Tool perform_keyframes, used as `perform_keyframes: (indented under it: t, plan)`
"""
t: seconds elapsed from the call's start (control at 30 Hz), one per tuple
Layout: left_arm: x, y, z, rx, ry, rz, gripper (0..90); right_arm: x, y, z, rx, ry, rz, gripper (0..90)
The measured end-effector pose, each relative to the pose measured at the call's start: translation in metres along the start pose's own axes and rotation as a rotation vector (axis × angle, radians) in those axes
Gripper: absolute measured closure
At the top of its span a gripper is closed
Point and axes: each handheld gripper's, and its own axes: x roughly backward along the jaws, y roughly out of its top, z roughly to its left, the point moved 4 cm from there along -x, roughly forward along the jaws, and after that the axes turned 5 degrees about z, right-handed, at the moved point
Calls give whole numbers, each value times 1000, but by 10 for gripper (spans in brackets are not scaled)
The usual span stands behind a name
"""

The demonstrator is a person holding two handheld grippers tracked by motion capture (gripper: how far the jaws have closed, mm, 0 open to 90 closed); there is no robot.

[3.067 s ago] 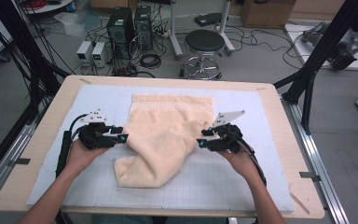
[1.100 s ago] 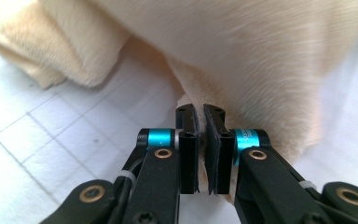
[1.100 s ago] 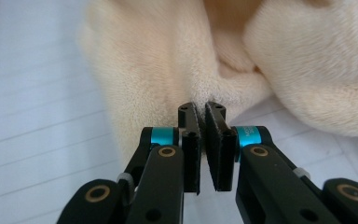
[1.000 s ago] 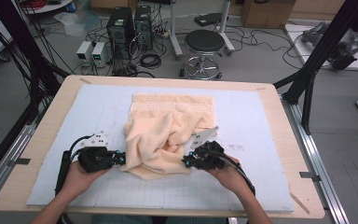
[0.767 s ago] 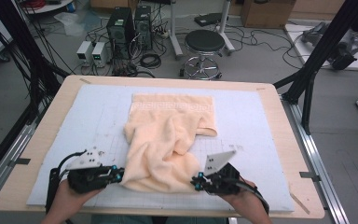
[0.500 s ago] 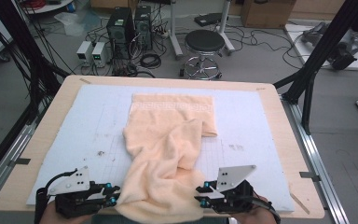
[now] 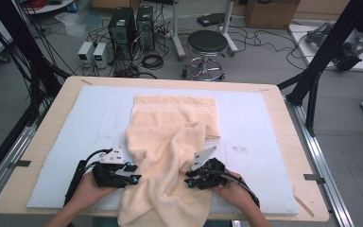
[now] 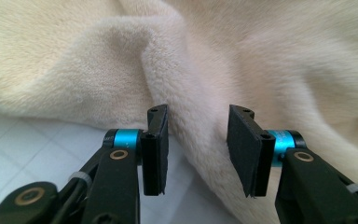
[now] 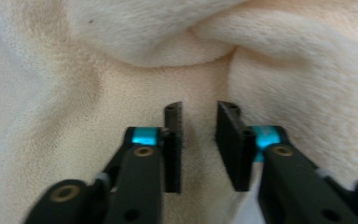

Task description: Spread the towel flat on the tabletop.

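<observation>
Flanking the cream towel at lower centre of the tabletop, left gripper and right gripper are holding jaws spread, gripping nothing, likely positioning to pinch its rumpled folds.

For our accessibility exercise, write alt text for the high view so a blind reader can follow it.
A person's two hand-held grippers, left gripper and right gripper, flank a rumpled cream towel that drapes over the near edge of a wooden table. Behind it stand a stool and computer towers.

Towel end (near) off frame
</observation>
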Motion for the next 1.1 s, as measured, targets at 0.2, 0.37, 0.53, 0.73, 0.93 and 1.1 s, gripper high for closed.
perform_keyframes:
  t: [0.2,0.37,0.53,0.73,0.93,1.1]
  plan:
    - [5,1,-5,17,8,-15,834,13,-12,5,-45,3,17,883]
    - [33,-5,-24,21,40,-69,840,38,-28,33,-56,-18,-2,883]
    - [64,-17,-44,30,49,-121,828,68,-36,72,-52,23,-55,865]
    - [58,-13,-31,40,46,-134,645,80,-25,60,-14,-88,-90,718]
    - [25,1,2,18,87,-70,610,47,-16,2,1,-159,-43,665]
    - [6,2,18,63,37,-40,578,37,-16,-32,-85,-141,-73,632]
